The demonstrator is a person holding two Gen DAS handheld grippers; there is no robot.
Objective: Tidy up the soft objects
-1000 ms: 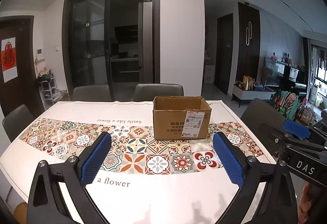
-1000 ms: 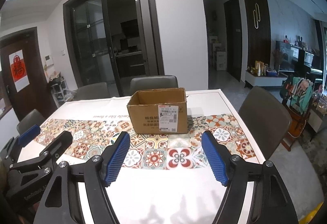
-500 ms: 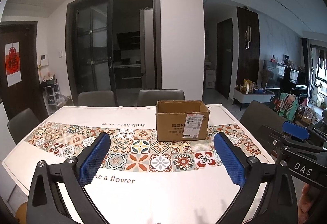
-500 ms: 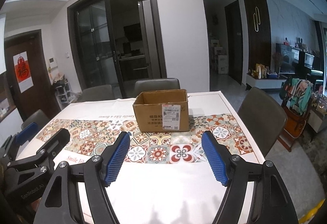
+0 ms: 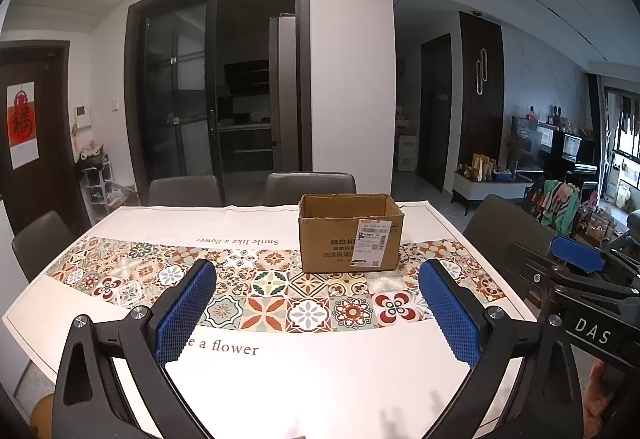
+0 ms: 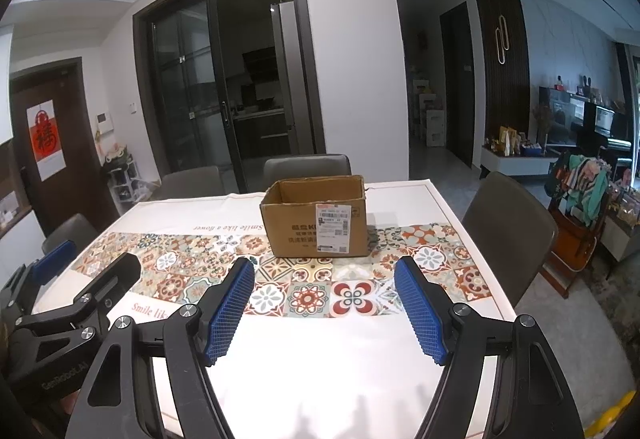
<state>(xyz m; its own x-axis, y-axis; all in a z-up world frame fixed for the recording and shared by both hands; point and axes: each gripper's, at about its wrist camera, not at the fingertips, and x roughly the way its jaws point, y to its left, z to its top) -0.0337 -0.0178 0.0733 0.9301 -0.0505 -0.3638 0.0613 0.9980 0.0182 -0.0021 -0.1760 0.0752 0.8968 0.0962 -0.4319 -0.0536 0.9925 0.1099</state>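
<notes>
An open brown cardboard box [image 5: 350,235] with a white shipping label stands on the far middle of the table; it also shows in the right wrist view [image 6: 318,223]. My left gripper [image 5: 318,313] is open and empty, held above the table's near edge, well short of the box. My right gripper [image 6: 324,309] is open and empty, also near the front edge. The right gripper's body shows at the right of the left wrist view [image 5: 580,279]; the left gripper's body shows at the left of the right wrist view [image 6: 64,303]. No soft object is visible; the box's inside is hidden.
The table [image 5: 304,379] carries a white cloth with a patterned tile band [image 5: 280,291]. Dark chairs stand at the far side [image 5: 310,187], the left [image 5: 38,239] and the right [image 6: 508,231]. Clothes hang on a rack [image 6: 584,183] at the right.
Both grippers have risen and pulled back, so the box and table look smaller and lower in view. Both stay open and empty.
</notes>
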